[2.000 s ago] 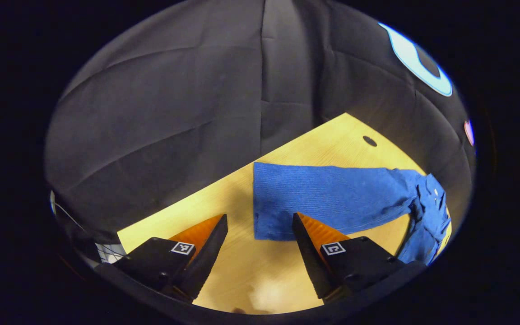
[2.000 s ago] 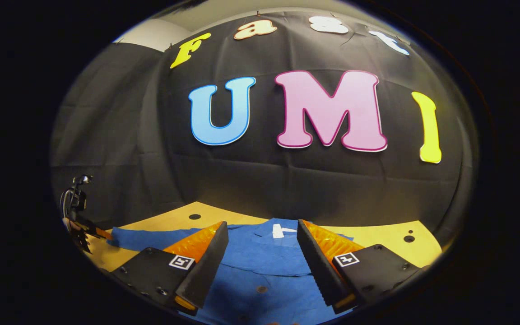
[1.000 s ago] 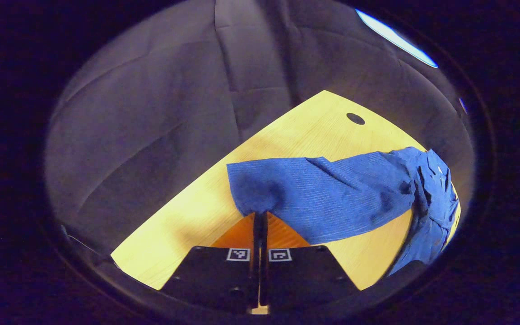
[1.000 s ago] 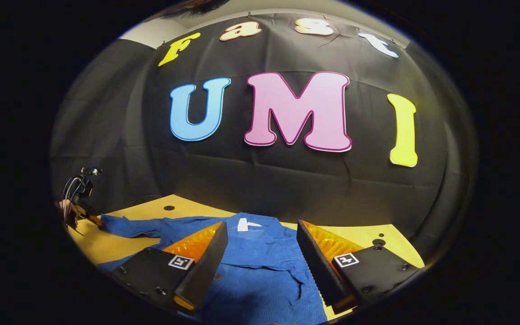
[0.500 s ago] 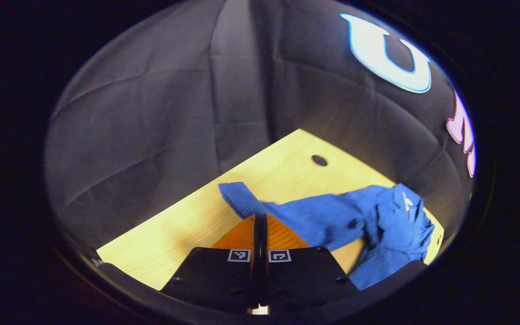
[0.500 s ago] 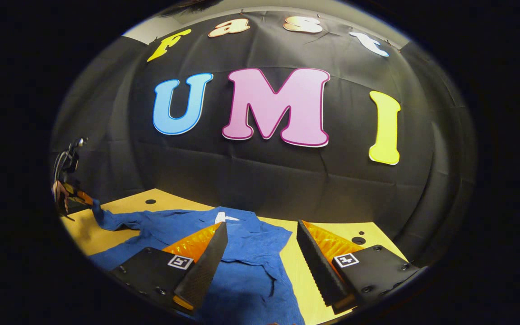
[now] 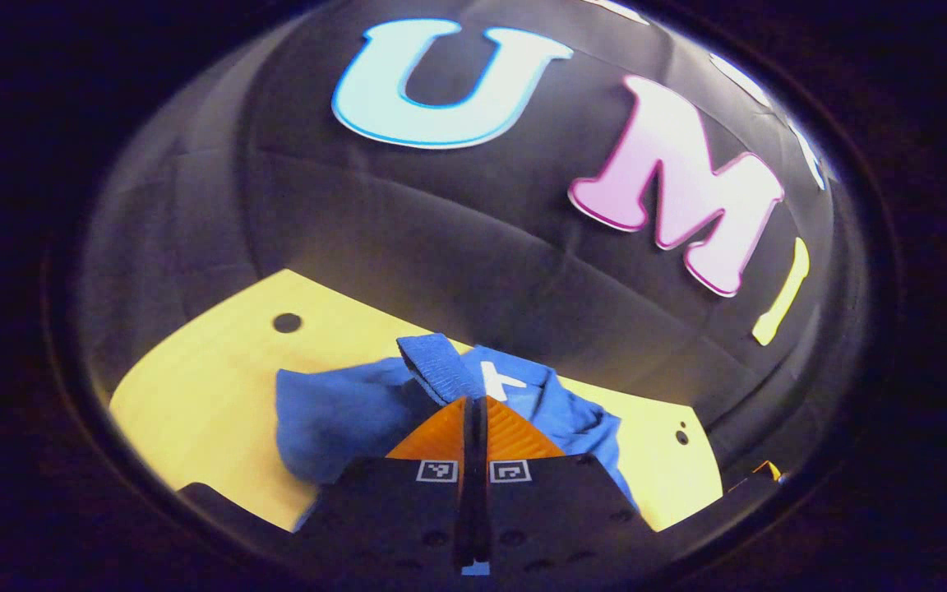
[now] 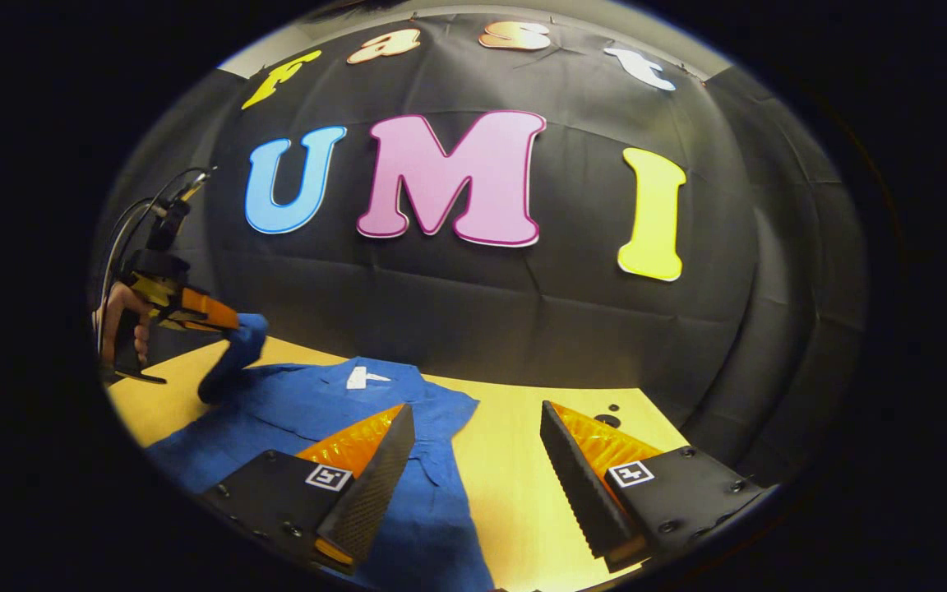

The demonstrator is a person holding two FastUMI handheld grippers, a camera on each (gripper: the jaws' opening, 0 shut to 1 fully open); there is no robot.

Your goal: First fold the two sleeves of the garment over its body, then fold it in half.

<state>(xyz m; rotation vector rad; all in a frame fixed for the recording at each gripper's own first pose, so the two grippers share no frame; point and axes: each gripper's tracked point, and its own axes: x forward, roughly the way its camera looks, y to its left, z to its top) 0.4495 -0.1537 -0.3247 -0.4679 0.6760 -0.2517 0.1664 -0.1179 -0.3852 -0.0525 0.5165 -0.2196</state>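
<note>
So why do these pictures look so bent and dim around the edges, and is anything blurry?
Left gripper view: fisheye bending curves the table edge; the light falls off toward the rim; the left gripper, shut on the blue sleeve, looks slightly soft. Right gripper view: sharper, the wall bulges outward, the right gripper open and crisp over the shirt.

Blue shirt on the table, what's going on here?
A person is folding the blue shirt on the wooden table. The left gripper is shut on a sleeve, lifted off the table and carried toward the shirt's body. The right gripper hangs open above the shirt's other edge, gripping nothing.
</note>
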